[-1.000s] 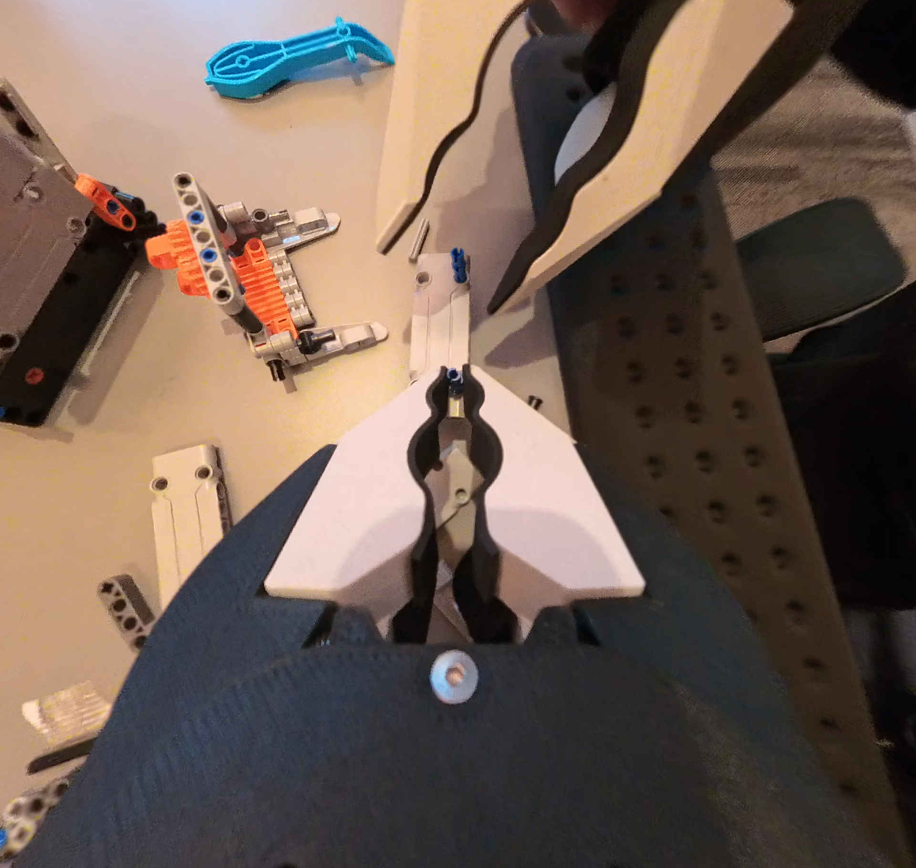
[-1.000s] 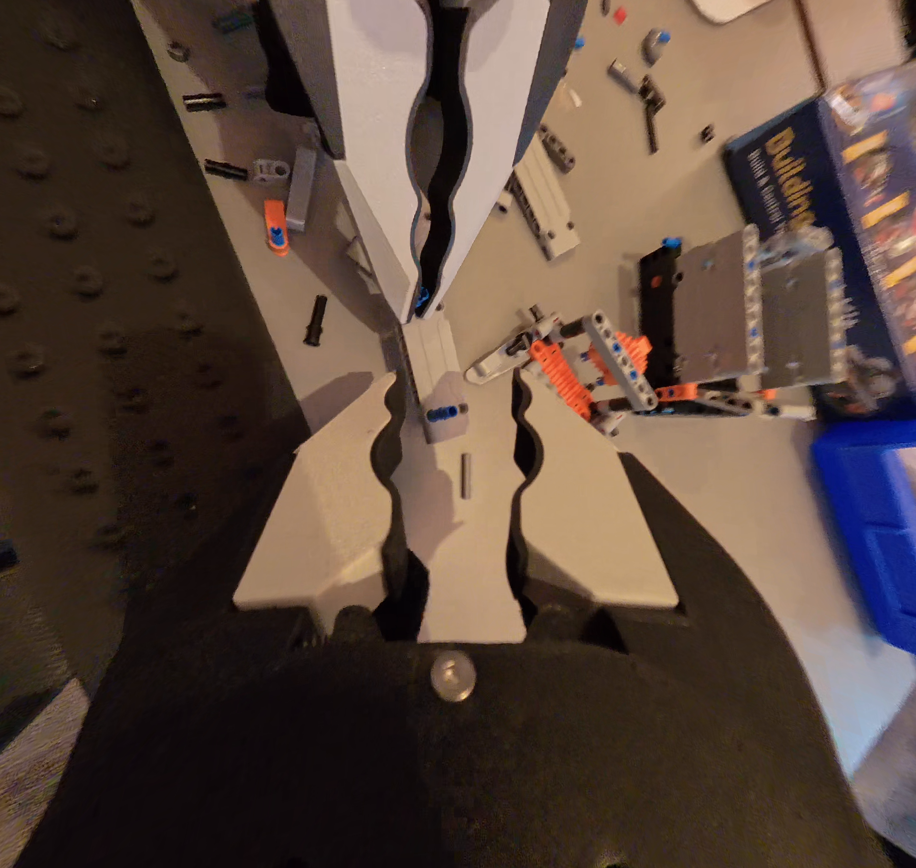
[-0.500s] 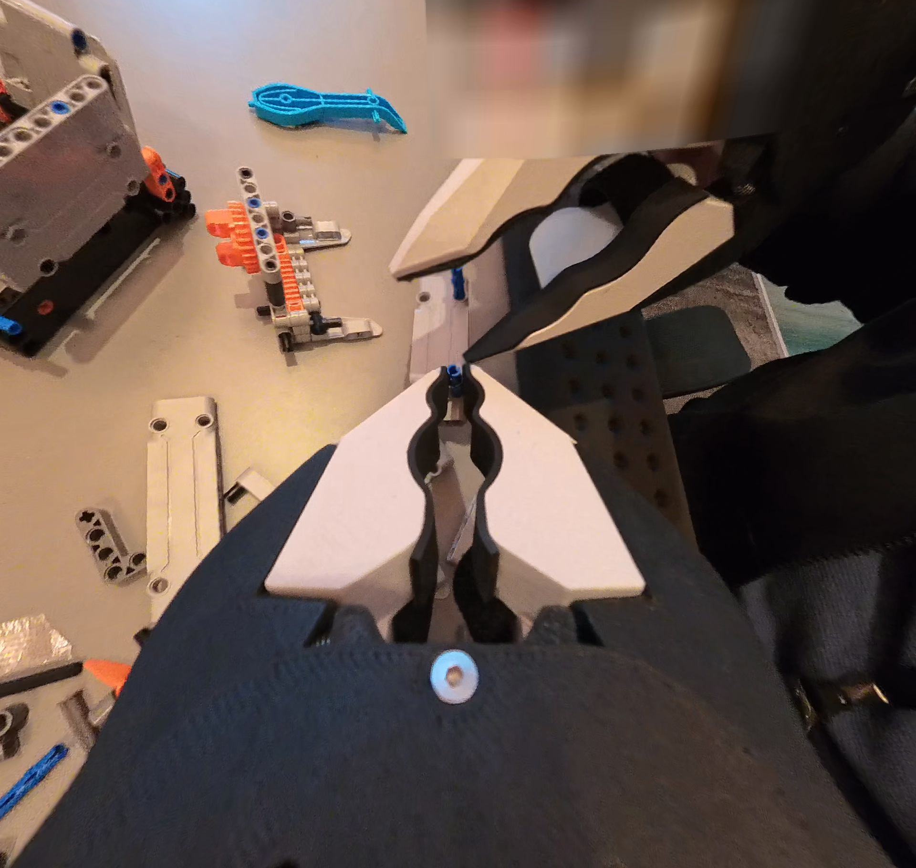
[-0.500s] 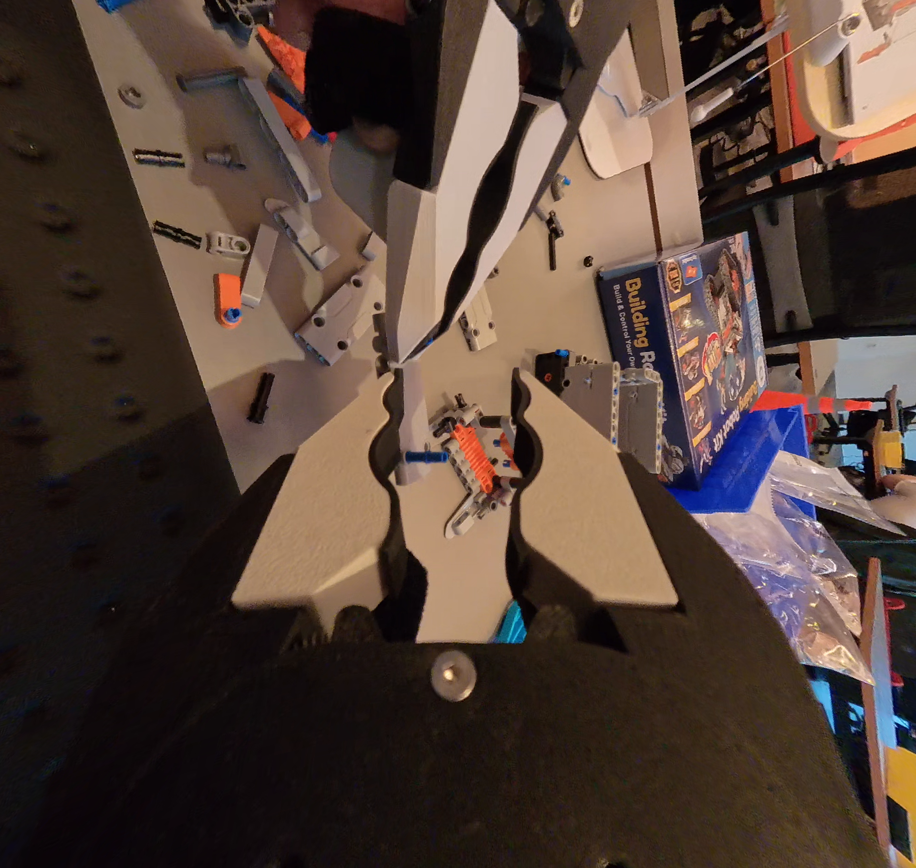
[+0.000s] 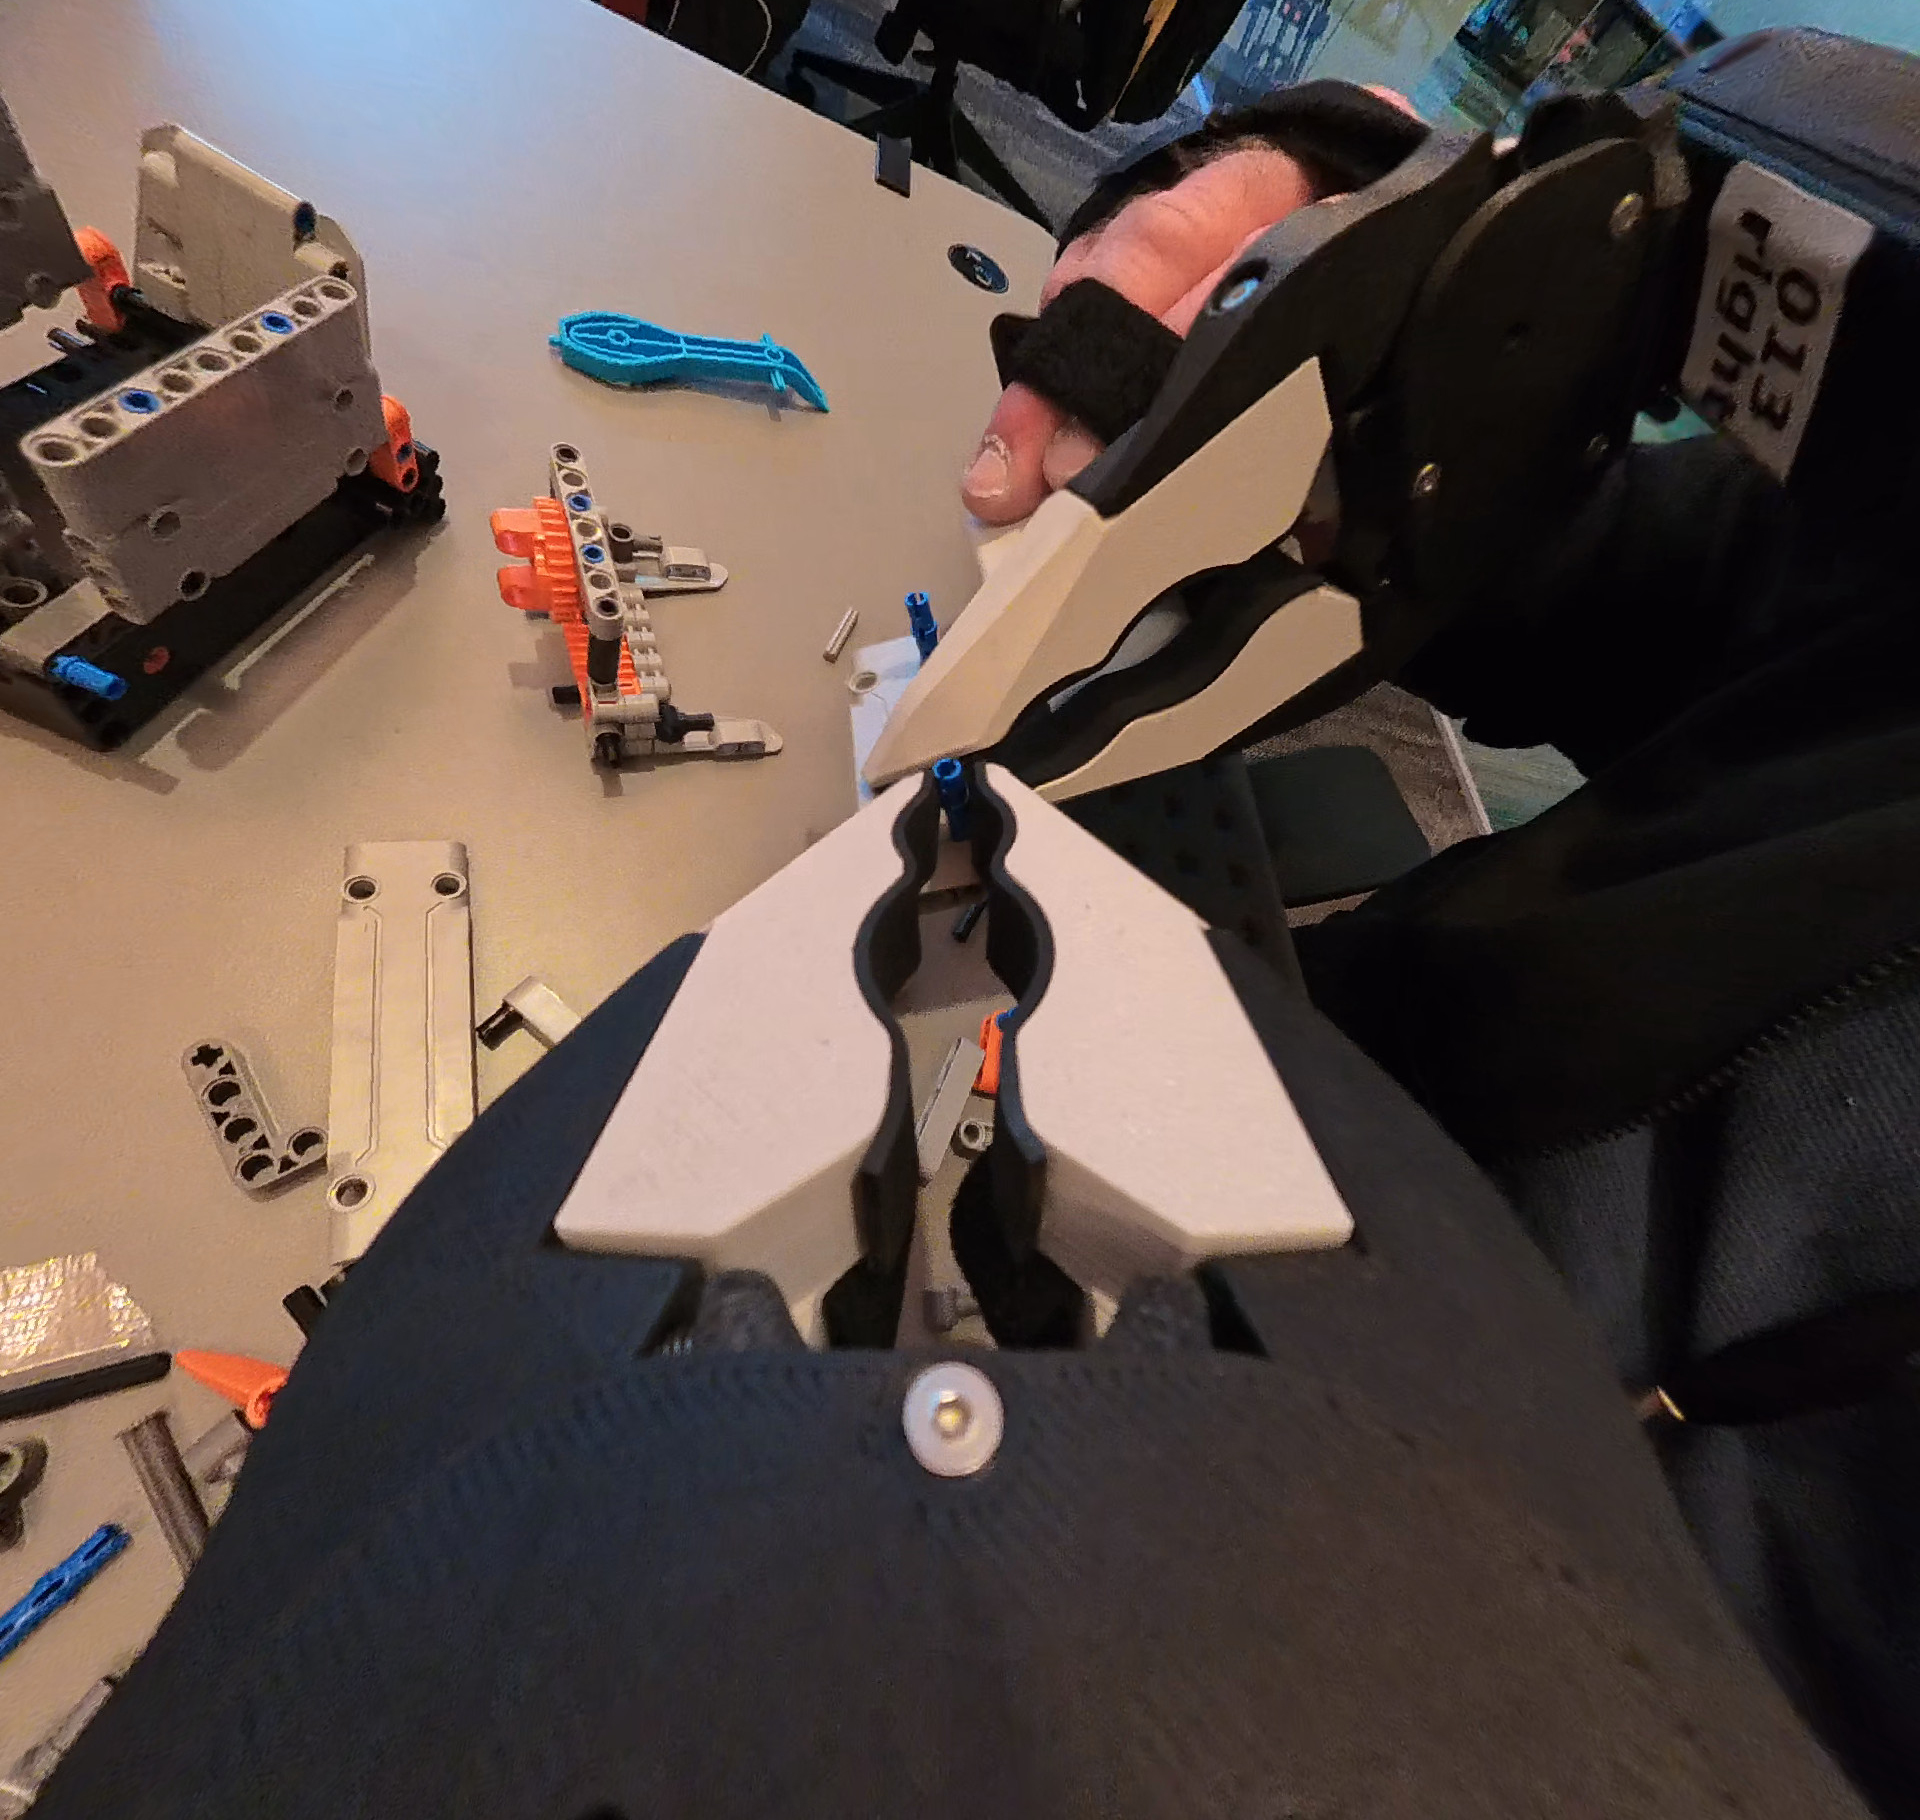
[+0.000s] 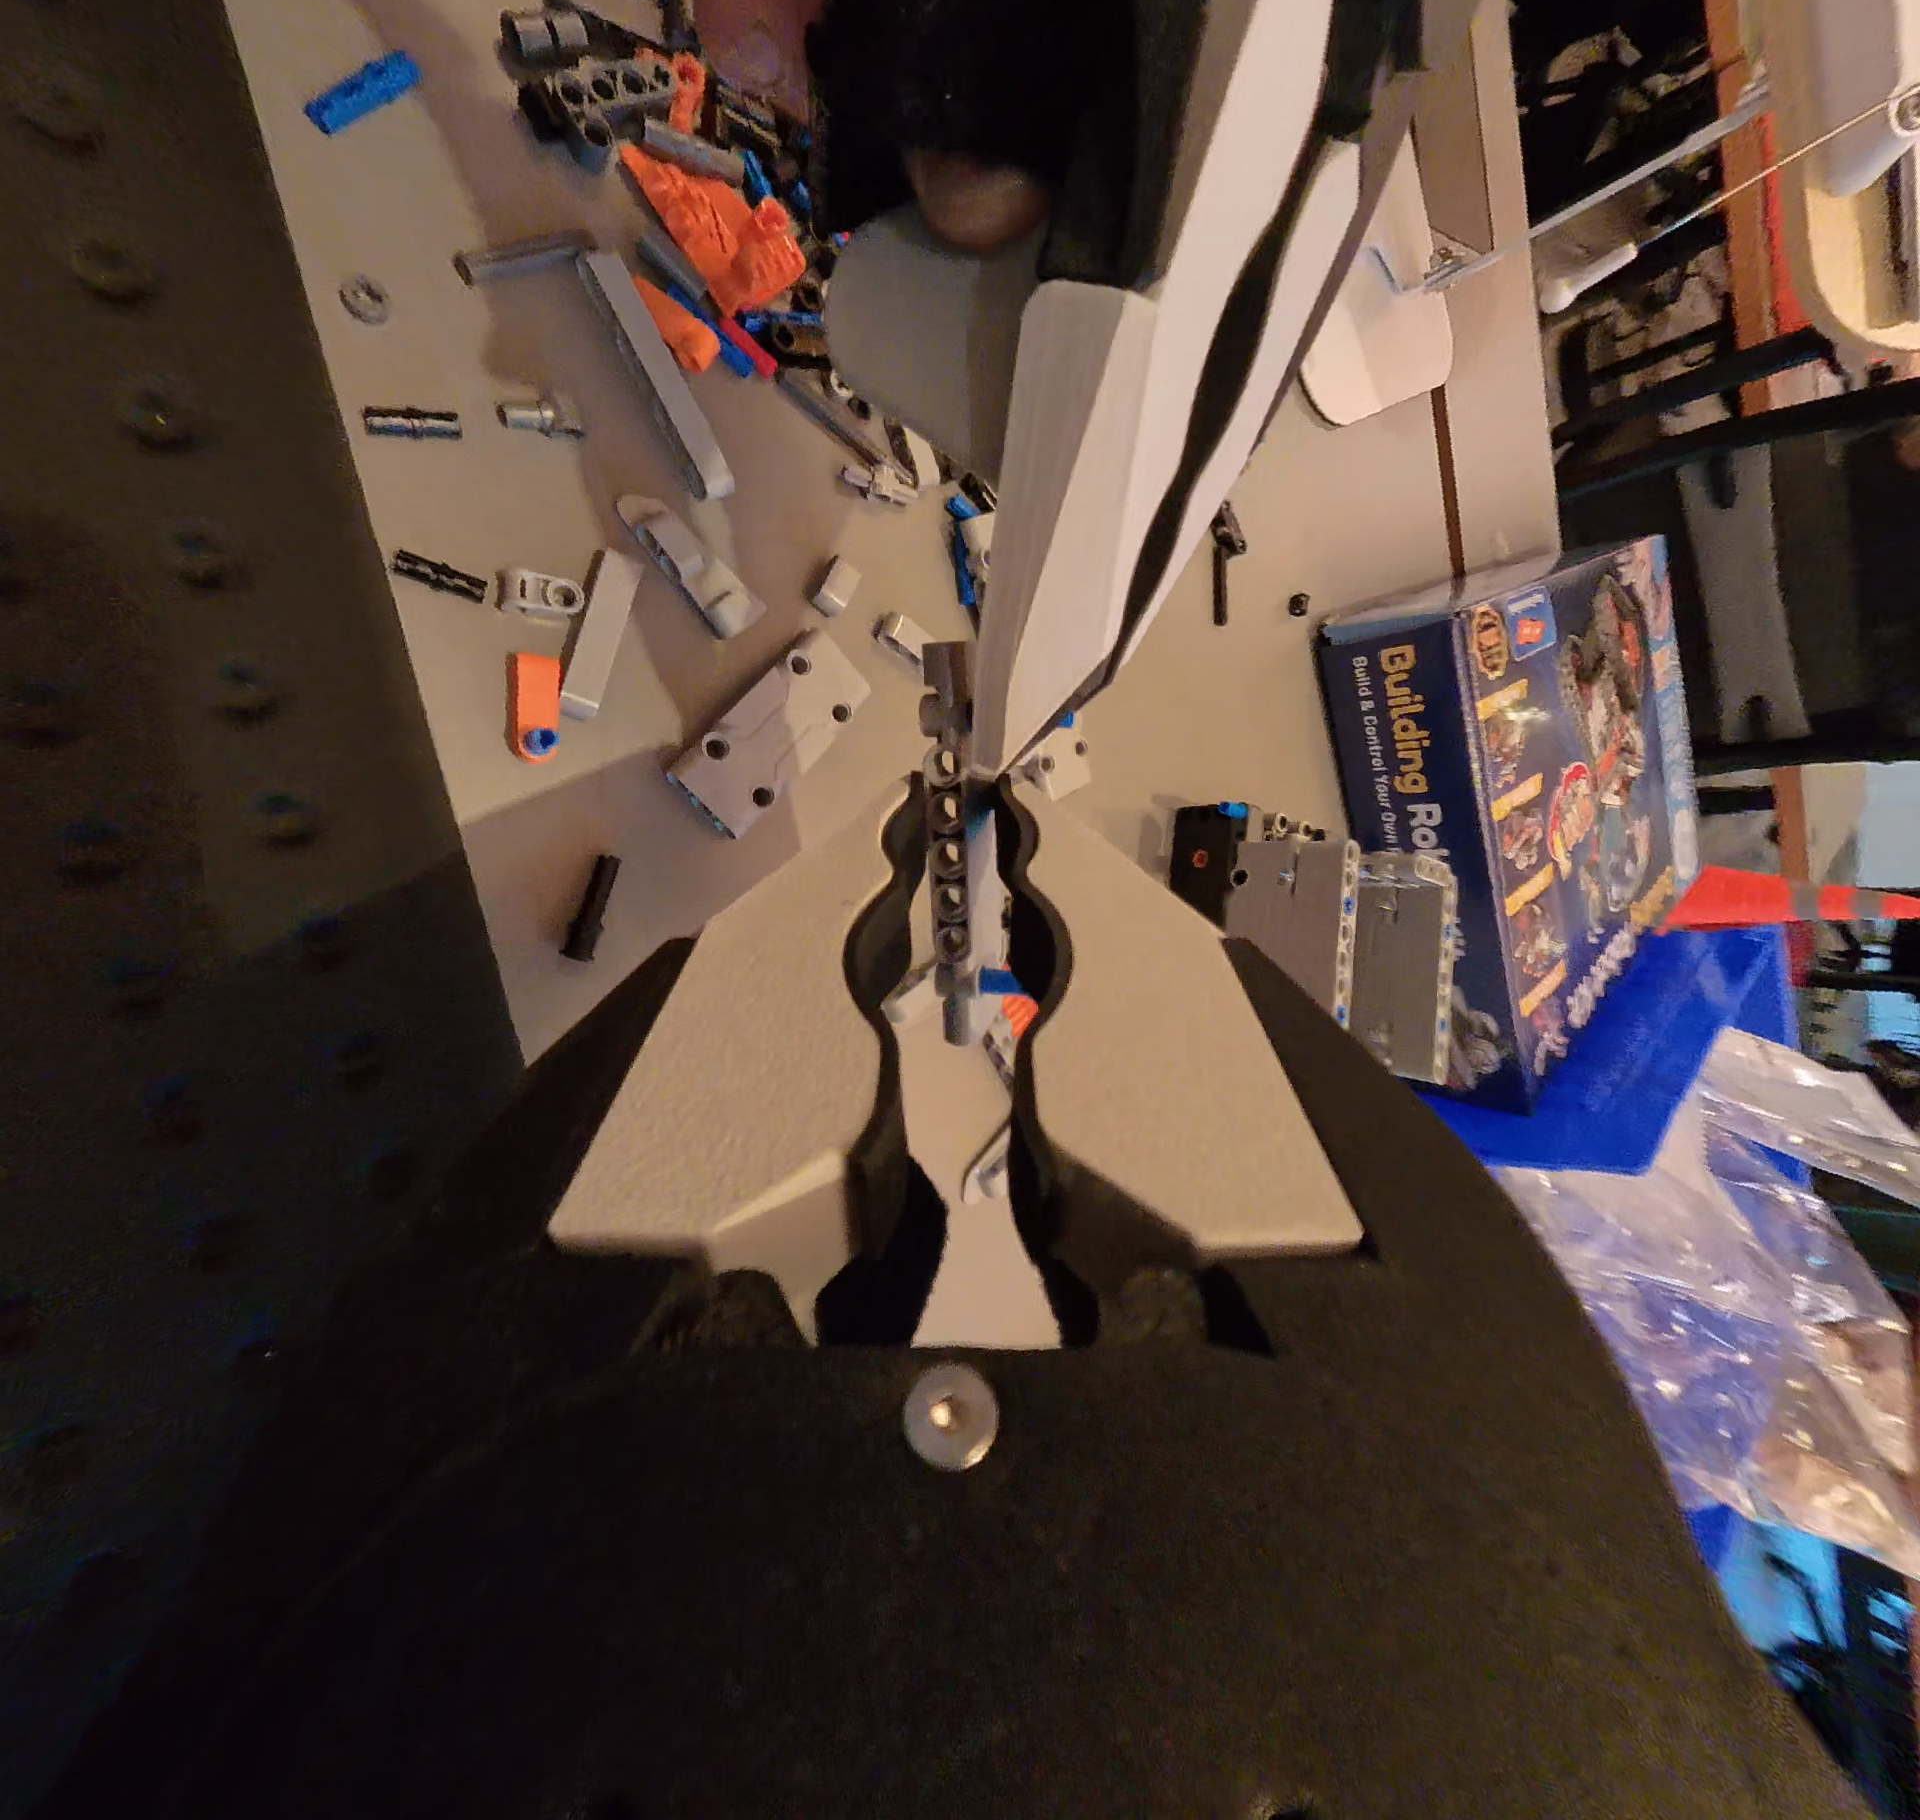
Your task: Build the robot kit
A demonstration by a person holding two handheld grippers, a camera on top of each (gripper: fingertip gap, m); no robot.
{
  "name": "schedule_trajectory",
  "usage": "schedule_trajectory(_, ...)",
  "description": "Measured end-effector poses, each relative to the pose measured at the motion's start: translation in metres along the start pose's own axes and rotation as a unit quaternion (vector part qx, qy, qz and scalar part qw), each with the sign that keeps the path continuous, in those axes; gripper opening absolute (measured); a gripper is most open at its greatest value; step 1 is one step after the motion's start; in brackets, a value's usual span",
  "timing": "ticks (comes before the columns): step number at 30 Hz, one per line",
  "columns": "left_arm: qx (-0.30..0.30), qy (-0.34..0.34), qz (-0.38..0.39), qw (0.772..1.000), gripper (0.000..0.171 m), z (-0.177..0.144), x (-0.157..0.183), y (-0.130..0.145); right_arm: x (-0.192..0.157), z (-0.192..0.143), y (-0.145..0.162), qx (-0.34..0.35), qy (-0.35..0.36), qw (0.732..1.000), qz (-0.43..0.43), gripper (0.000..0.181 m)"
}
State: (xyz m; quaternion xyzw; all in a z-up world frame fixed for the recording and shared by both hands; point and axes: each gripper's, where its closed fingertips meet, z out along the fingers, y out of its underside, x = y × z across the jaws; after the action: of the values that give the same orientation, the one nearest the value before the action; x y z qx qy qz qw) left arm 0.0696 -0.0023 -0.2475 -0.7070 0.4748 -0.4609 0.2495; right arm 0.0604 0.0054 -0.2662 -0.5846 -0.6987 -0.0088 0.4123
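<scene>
My left gripper [image 5: 953, 796] is shut on a small blue pin [image 5: 948, 791], which sticks out past its tips. My right gripper [image 5: 961, 771] reaches in from the upper right, held by a person's hand [image 5: 1195, 232]. Its tips sit on either side of that pin. In the right wrist view my right gripper [image 6: 961, 788] stands a narrow gap apart, and the left gripper's fingers [image 6: 1091, 523] come down to meet its tips. I cannot tell if the right jaws pinch the pin. Below lies a grey panel [image 5: 881, 690] with a second blue pin [image 5: 918, 617].
On the table are an orange and grey assembly [image 5: 603, 596], a grey and black block build [image 5: 197, 461], a turquoise tool [image 5: 675, 357], a long grey panel [image 5: 400, 1022] and a pile of loose parts [image 6: 707, 212]. A printed box [image 6: 1507, 835] leans by a blue bin [image 6: 1610, 1074]. Only a small space, under 4 cm, lies between the two pairs of fingers.
My right gripper has narrowed from wide open to a small gap and moved its tips onto the left gripper's tips. The left gripper kept hold of the blue pin.
</scene>
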Motion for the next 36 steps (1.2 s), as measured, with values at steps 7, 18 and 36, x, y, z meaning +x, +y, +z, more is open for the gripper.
schedule_trajectory(7, 0.035, -0.006, 0.061, 0.997, 0.020, -0.014, 0.008, -0.013, 0.005, -0.012, -0.014, 0.064, -0.050, 0.995, 0.064, 0.005)
schedule_trajectory(18, -0.005, -0.114, 0.274, 0.955, 0.042, -0.018, 0.014, -0.010, -0.001, -0.021, -0.020, 0.104, -0.120, 0.985, 0.071, 0.005)
schedule_trajectory(36, -0.029, -0.112, 0.342, 0.932, 0.024, -0.015, 0.038, -0.002, -0.017, -0.039, -0.027, 0.136, -0.183, 0.972, 0.065, 0.005)
